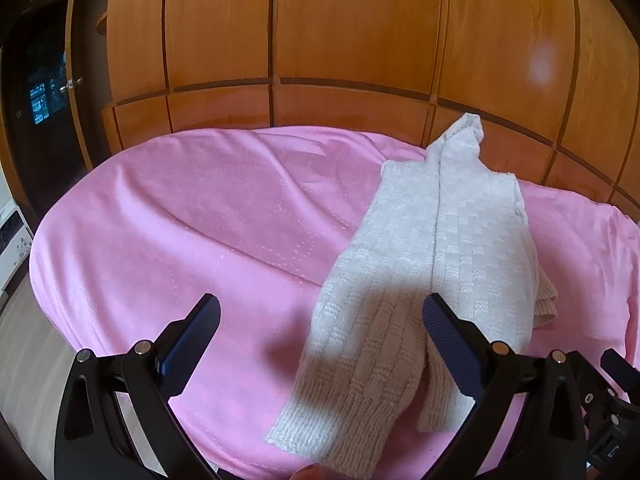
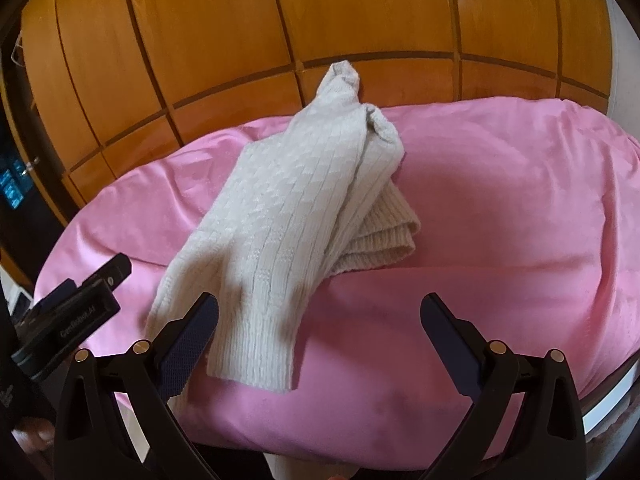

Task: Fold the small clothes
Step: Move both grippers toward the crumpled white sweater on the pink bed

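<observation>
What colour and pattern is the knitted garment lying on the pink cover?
The knitted garment is off-white with a ribbed, basket-weave checker texture, clearest in the right wrist view.

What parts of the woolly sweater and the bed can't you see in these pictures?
- Left wrist view: the right finger covers part of the sweater hem.
- Right wrist view: the beige layer lies mostly under the sweater's top fold.
- Both views: the pink blanket hides the bed beneath.

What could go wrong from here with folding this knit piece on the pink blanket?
The knit garment lies near the far edge of the pink blanket, its tip at the wooden panels; a push could slide it off. Both the left hand-held gripper and right hand-held gripper are open, so closing low might pinch blanket too. The bunched ribbed end may unfold.
</observation>
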`<state>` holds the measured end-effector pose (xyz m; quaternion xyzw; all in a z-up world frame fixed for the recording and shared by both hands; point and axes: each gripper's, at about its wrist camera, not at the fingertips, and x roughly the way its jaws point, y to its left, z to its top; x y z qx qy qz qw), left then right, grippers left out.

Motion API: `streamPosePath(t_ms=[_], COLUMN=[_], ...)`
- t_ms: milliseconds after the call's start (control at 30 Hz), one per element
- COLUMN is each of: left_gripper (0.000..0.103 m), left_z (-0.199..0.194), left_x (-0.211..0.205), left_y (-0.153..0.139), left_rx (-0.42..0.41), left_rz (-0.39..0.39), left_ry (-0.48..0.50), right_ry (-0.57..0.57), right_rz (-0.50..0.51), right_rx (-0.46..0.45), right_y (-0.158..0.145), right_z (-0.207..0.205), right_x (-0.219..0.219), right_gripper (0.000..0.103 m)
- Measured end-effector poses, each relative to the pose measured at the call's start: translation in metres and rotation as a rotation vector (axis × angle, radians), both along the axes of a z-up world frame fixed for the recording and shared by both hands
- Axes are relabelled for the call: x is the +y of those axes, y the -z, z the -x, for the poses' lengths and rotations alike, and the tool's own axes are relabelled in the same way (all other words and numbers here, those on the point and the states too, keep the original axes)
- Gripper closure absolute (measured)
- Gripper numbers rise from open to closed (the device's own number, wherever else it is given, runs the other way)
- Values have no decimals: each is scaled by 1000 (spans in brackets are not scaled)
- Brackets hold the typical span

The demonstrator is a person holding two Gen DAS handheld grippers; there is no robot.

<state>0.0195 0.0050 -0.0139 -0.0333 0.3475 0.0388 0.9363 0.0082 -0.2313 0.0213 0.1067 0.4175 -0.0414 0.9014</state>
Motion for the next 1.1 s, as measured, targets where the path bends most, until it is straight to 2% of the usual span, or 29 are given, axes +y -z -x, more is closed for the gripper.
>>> streamPosePath(t_ms=[100,1100], left_gripper=[2,2], left_z=[0,-12], left_x=[-1,21], left_y=[3,17], left_rx=[7,49], left_rz=[-5,33], left_ry=[2,-47], right_ry=[-8,-34], right_rz=[-30,8], right_rx=[11,63], right_y=[4,12], right_z=[1,-13], right_x=[-2,1], right_gripper=[3,3])
